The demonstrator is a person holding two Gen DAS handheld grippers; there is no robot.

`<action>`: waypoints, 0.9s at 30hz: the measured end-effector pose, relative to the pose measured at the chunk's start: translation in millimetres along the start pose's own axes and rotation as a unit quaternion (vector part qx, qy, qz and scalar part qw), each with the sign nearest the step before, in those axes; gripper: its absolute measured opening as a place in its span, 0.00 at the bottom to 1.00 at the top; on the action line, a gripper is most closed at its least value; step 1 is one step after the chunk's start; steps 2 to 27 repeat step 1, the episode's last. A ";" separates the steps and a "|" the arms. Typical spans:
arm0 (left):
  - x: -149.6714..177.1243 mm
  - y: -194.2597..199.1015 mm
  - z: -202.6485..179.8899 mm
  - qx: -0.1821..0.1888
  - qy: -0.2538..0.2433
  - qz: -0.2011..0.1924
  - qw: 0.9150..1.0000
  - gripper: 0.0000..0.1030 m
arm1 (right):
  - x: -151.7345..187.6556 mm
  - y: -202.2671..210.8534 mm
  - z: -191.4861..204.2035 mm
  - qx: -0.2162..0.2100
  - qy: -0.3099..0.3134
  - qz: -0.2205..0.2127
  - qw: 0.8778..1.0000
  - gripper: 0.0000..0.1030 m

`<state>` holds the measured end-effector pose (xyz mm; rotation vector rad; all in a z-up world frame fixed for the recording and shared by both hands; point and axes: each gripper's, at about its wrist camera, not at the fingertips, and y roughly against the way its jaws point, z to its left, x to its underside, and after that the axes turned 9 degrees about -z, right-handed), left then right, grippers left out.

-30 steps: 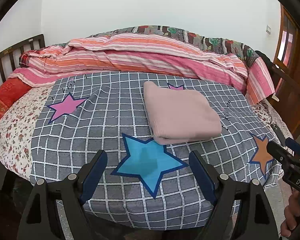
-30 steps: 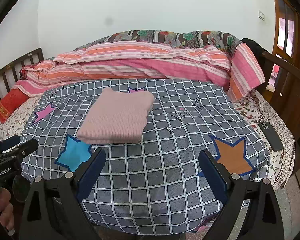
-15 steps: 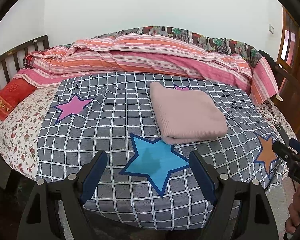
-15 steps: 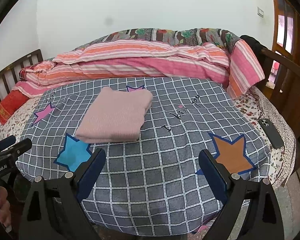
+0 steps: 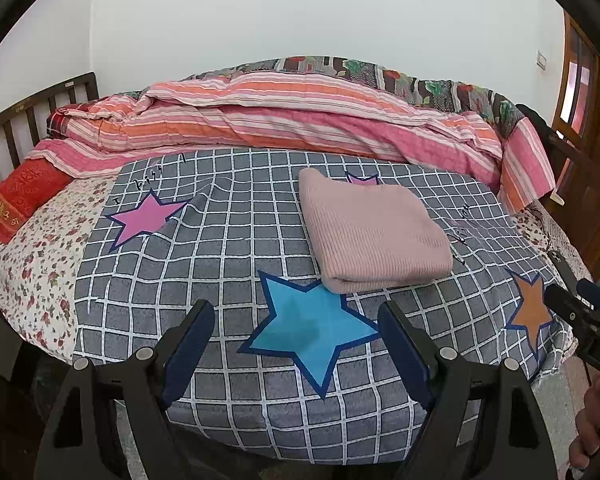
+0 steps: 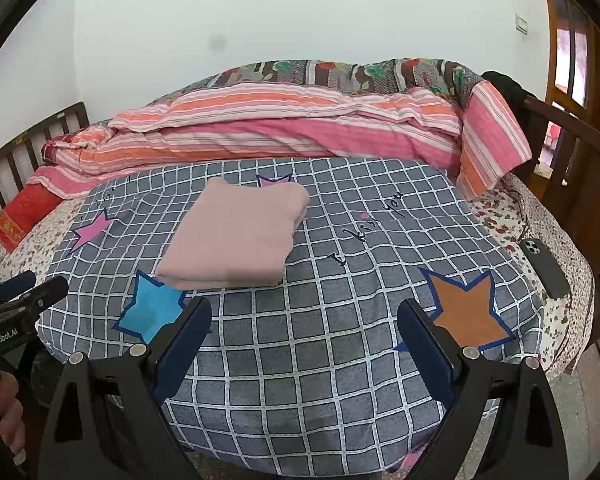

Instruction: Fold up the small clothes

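A folded pink knit garment (image 5: 374,232) (image 6: 238,238) lies flat on the grey checked blanket (image 5: 220,248) (image 6: 340,340) with coloured stars. My left gripper (image 5: 296,316) hangs open over the near edge of the blanket, above the blue star (image 5: 312,328), short of the garment. My right gripper (image 6: 304,310) is open too, over bare blanket to the right of and nearer than the garment. Neither holds anything. Each gripper shows at the edge of the other's view, held by a hand (image 5: 592,428) (image 6: 4,420).
A rolled pink and orange striped quilt (image 5: 284,120) lies along the far side of the bed. A red pillow (image 5: 20,196) sits at the far left by the wooden bed rail (image 5: 28,120). A dark phone (image 6: 544,268) lies on the floral sheet at right. A wooden door (image 6: 576,72) stands at right.
Both views shifted slightly, the bed appearing a touch lower and further right in the left wrist view; the garment lies unchanged and both grippers stay open.
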<state>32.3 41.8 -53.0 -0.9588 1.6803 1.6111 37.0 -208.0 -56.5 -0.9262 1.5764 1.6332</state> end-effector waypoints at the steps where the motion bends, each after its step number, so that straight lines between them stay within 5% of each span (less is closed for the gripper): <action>1: -0.2 -0.7 0.2 0.000 0.000 0.000 1.000 0.80 | 0.1 0.4 0.6 0.001 0.001 -0.001 1.000 0.90; 27: -0.2 -0.7 0.2 0.000 0.000 0.000 1.000 0.80 | 0.1 0.4 0.6 0.001 0.001 -0.001 1.000 0.90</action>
